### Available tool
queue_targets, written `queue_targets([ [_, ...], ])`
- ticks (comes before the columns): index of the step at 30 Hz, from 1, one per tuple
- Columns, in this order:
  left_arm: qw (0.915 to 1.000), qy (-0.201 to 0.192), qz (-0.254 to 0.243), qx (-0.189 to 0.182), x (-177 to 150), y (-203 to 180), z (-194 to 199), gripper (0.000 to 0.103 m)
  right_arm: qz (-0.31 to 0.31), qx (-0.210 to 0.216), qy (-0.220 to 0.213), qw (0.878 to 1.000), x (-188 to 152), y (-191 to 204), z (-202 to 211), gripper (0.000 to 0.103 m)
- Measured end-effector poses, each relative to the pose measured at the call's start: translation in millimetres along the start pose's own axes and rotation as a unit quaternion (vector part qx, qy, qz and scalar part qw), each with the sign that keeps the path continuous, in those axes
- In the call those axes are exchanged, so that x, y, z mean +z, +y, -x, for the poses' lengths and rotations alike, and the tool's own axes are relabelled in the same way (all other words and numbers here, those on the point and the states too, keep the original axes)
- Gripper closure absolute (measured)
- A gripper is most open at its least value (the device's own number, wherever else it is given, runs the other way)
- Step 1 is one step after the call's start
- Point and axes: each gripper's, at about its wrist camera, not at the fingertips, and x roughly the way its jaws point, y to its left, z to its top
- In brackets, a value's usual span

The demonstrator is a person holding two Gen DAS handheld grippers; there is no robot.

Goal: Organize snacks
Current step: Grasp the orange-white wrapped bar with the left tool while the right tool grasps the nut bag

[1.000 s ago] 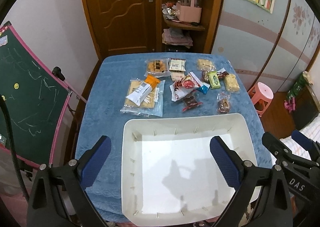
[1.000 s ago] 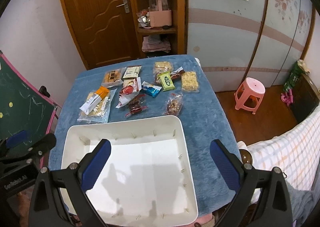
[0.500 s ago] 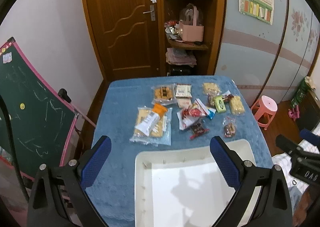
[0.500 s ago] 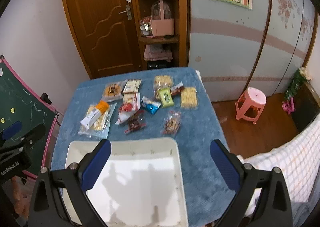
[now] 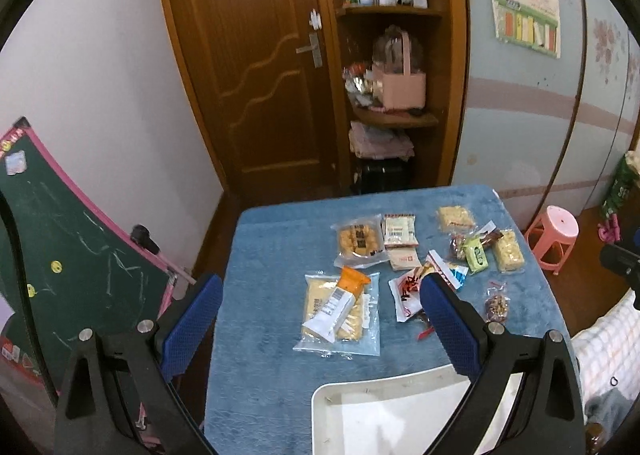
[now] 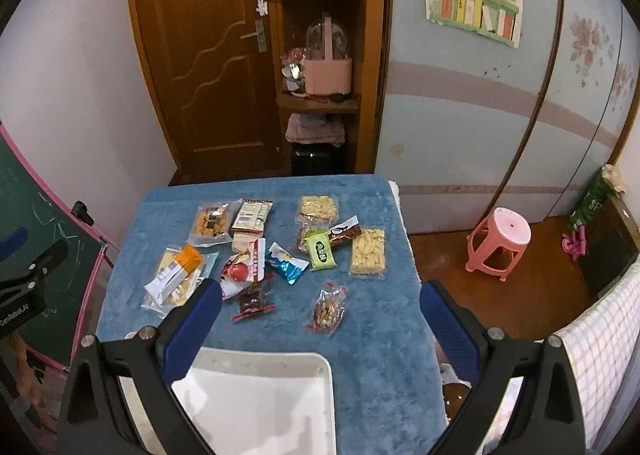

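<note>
The left hand-held gripper hangs above the worktop with its blue-padded fingers spread wide and nothing between them. The right hand-held gripper is likewise spread wide and holds nothing, poised over the near part of the blue cloth that covers the worktop.

A white tray sits at the near edge of the worktop, with no snacks in the part that shows. The snacks lie in a loose cluster beyond it, toward the far side. Nearest the left edge is a clear bag of crackers with a white-and-orange bar lying across it. Behind that lie a cookie pack and a white packet, side by side and just touching. Toward the middle are a white-and-red packet, a blue wrapper and a small dark red-edged candy pack. Further right lie a green packet, a brown wrapper, two packs of pale puffed snacks, and a small clear bag of nuts closest to the tray.

Beyond the worktop stand a wooden door and a shelf holding a pink basket. A pink stool stands on the floor to the right, and a green chalkboard leans at the left.
</note>
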Motion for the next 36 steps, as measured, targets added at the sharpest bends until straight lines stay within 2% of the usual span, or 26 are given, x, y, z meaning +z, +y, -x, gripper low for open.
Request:
queue_targets([
  [7,0.9957,0.080,-0.005,-0.046,13.4,0.3,-63.4,0.004,0.001,0.005,0.045,0.999,19.3,-7.3,-53.9,0.003],
  [10,0.9922,0.117,-0.013,-0.040,9.2,-6.3,-98.8,0.004,-0.008,0.016,0.073,0.997,20.0,-12.8,-80.4,0.003],
  [17,0.9771,0.209,-0.033,-0.020,-17.4,-15.1,-186.6,0.006,-0.048,0.031,0.143,0.988,4.8,-27.9,-145.1,0.003],
  [21,0.9720,0.230,-0.046,-0.017,-29.9,-17.2,-220.2,0.008,-0.070,0.035,0.186,0.979,-12.0,-33.6,-184.2,0.005],
  [27,0.9633,0.265,-0.028,-0.032,-41.3,-10.3,-259.7,0.013,-0.092,0.036,0.249,0.964,-36.9,-37.2,-234.7,0.019],
  [36,0.9577,0.279,-0.044,-0.053,-49.3,-16.8,-281.8,0.015,-0.074,0.036,0.291,0.953,-54.8,-24.9,-271.2,0.028],
])
